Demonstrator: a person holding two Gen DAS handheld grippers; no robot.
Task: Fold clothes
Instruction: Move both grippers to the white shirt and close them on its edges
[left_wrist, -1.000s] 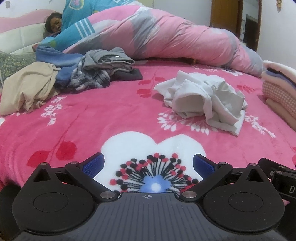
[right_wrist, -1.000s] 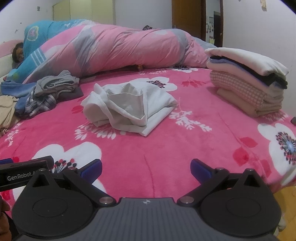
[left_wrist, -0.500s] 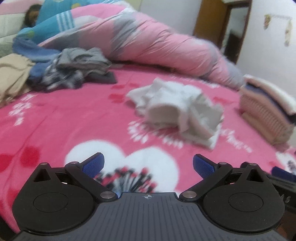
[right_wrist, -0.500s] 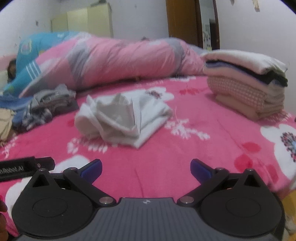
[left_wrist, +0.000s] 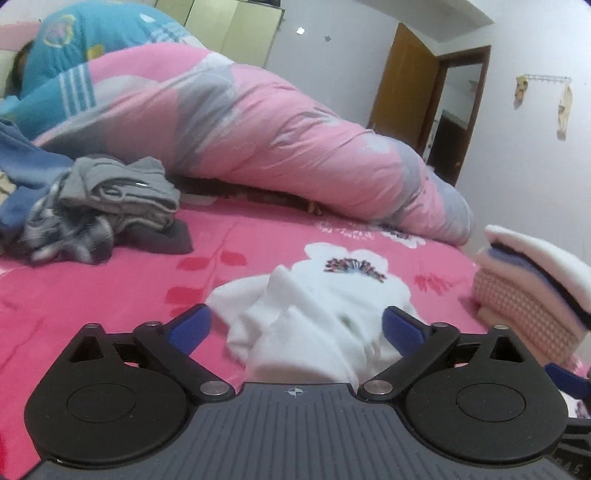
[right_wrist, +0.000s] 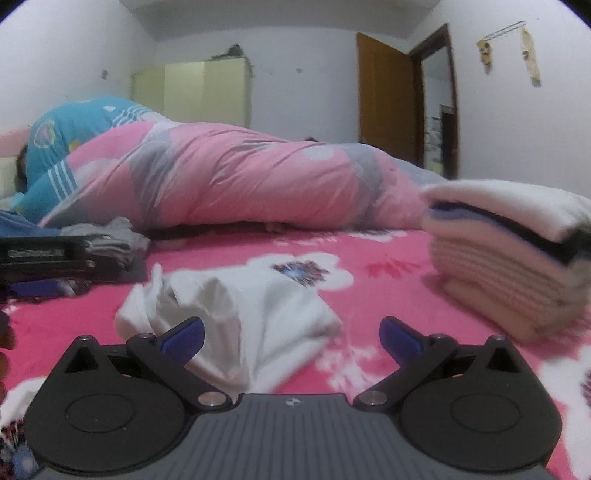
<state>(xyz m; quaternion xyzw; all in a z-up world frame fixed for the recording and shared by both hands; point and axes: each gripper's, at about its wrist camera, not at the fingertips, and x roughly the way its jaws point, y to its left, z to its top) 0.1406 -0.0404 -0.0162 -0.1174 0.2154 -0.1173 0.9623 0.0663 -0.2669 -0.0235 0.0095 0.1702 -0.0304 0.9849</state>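
A crumpled white garment (left_wrist: 314, 325) (right_wrist: 236, 325) lies on the pink flowered bed. My left gripper (left_wrist: 297, 328) is low over it, the cloth heaped between its wide-apart blue pads, which do not press on it; its jaws are closing. My right gripper (right_wrist: 290, 336) stands open at the garment's near right part, its left pad over the cloth and its right pad over bare bedspread. A pile of unfolded clothes (left_wrist: 96, 206) (right_wrist: 110, 240) in grey, plaid and blue lies at the back left. A stack of folded clothes (left_wrist: 535, 291) (right_wrist: 509, 251) stands on the right.
A person lies under a pink and grey quilt (left_wrist: 258, 133) (right_wrist: 240, 184) across the far side of the bed. The left gripper's body (right_wrist: 44, 258) shows at the left edge of the right wrist view. An open brown door (left_wrist: 402, 85) and a wardrobe (right_wrist: 192, 92) are behind.
Both grippers have moved forward and lower toward the white garment, which now lies between the left gripper's pads. The view tilted up, showing more wall and door.
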